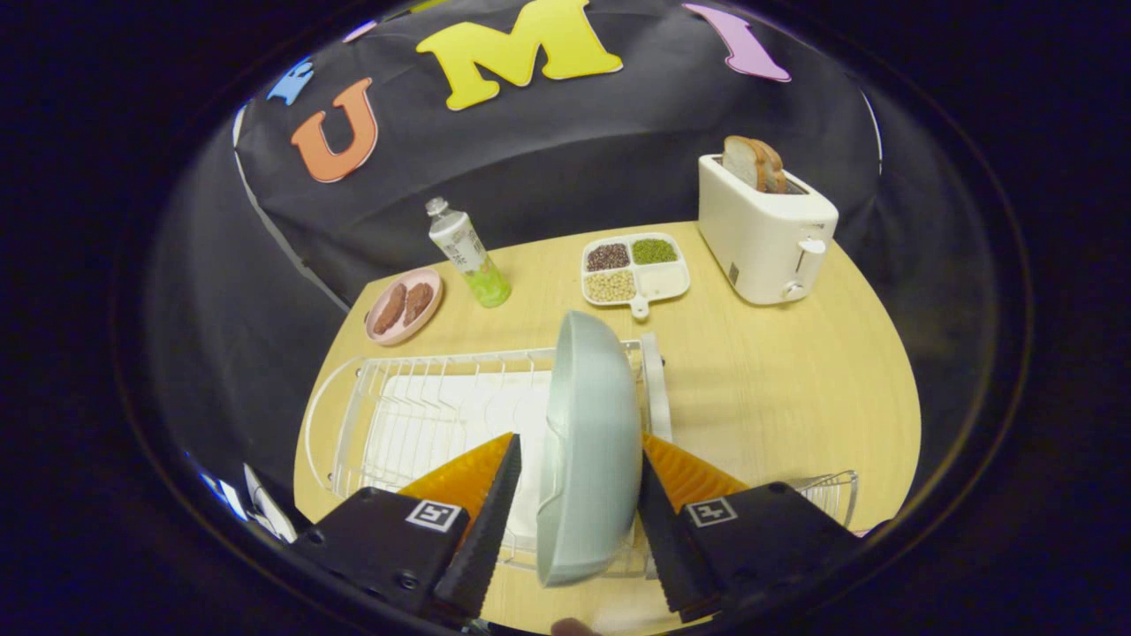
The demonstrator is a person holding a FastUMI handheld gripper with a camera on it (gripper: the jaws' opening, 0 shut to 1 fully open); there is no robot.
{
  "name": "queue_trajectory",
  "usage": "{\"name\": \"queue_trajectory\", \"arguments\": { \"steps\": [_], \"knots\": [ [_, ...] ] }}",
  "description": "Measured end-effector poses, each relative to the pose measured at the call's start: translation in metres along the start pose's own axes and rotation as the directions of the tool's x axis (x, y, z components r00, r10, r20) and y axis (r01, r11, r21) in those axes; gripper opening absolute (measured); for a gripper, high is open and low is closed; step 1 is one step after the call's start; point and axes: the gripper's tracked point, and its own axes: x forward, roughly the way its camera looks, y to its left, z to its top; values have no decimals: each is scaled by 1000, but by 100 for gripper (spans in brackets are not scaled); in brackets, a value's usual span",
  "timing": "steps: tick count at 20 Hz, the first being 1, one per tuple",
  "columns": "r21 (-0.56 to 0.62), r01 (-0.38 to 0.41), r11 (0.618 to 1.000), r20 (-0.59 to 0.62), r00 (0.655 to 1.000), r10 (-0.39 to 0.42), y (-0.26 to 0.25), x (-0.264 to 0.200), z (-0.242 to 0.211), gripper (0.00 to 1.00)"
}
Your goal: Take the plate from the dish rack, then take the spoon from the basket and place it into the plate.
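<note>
A pale grey-green plate (590,389) stands on edge in the white wire dish rack (415,397), near its right end. My gripper (579,446) straddles the plate's near rim, one finger on each face. The right finger lies against the plate, while a narrow gap shows between the left finger and the plate, so the gripper is open around it. The rim of a wire basket (831,490) peeks out just beyond the right finger; what it holds is hidden.
Beyond the rack on the wooden table (778,389) are a pink dish (404,305) with brown pieces, a bottle (468,254), a divided tray of grains (634,269) and a white toaster (764,231) with bread.
</note>
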Motion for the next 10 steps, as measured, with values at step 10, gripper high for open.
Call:
{"name": "queue_trajectory", "arguments": {
  "steps": [10],
  "knots": [
    [65,225,972,-8,974,-225,-18,3,1,38]
  ]
}}
